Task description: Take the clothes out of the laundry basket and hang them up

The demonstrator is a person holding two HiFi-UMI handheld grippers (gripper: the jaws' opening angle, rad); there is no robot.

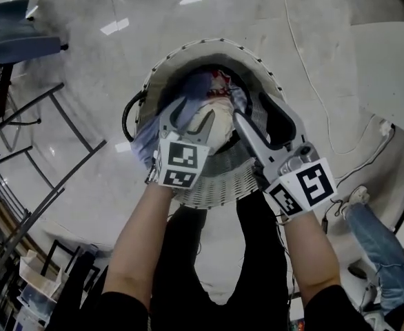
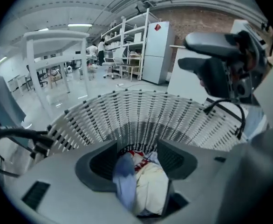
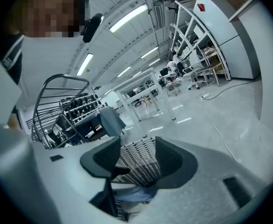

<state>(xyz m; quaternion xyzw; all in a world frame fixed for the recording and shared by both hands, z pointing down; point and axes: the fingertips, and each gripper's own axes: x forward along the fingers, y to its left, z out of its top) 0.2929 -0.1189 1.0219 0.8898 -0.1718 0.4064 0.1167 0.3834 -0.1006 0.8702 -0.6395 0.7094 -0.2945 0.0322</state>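
Cool, even light fell from ceiling strips (image 3: 127, 17), which glared white on the glossy floor (image 1: 116, 26) beyond the left gripper (image 1: 194, 116). The basket (image 1: 212, 188) hollow under it and the right gripper (image 1: 257, 112) lay shadowed. Both gripper views bulged, with black corners and soft near jaws. The head view curved at its edges but stayed fairly sharp.

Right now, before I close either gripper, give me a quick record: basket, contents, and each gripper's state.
Basket: white woven laundry basket, on the floor
Contents: blue, cream and red clothes, bunched together
Left gripper: jaws apart, pointed down into the basket at the clothes, nothing gripped
Right gripper: jaws apart, over the basket's right side, nothing gripped
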